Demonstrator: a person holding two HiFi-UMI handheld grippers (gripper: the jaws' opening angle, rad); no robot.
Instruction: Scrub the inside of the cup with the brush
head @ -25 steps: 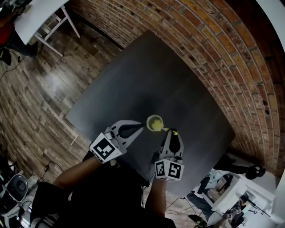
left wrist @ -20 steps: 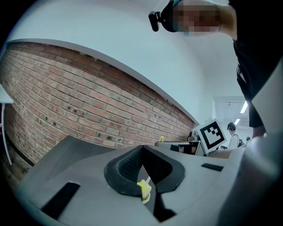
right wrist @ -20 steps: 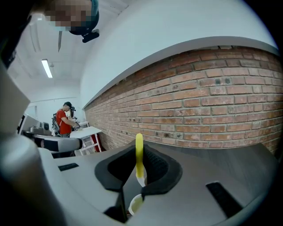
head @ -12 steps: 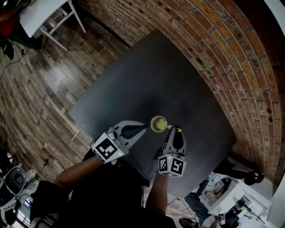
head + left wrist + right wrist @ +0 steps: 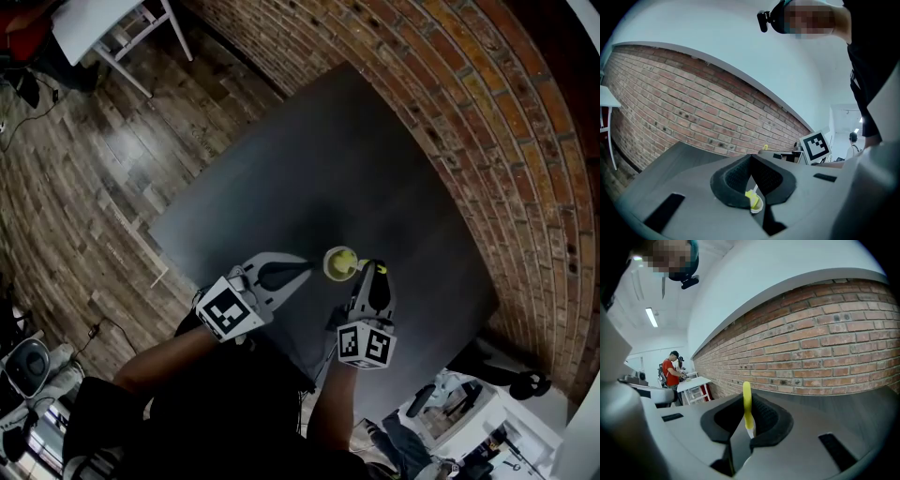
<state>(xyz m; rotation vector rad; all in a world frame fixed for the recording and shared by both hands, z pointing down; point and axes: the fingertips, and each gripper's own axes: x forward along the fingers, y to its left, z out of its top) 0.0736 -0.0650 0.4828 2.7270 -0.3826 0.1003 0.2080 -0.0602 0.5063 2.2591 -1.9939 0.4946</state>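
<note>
Brick wall (image 5: 487,141) borders the dark table (image 5: 356,159) in the head view. Over the table's near part, the left gripper (image 5: 302,270) meets the yellow-green cup (image 5: 340,263), and the right gripper (image 5: 375,274) sits just beside the cup. In the left gripper view, the jaws pinch the cup's rim. In the right gripper view, the jaws clamp the yellow brush (image 5: 747,406) by its handle.

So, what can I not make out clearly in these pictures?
1. Brush bristles: in the right gripper view only the brush handle shows; the jaws cover the rest.
2. Cup inside: in the head view the cup is too small; in the left gripper view the jaws hide most of it.
</note>
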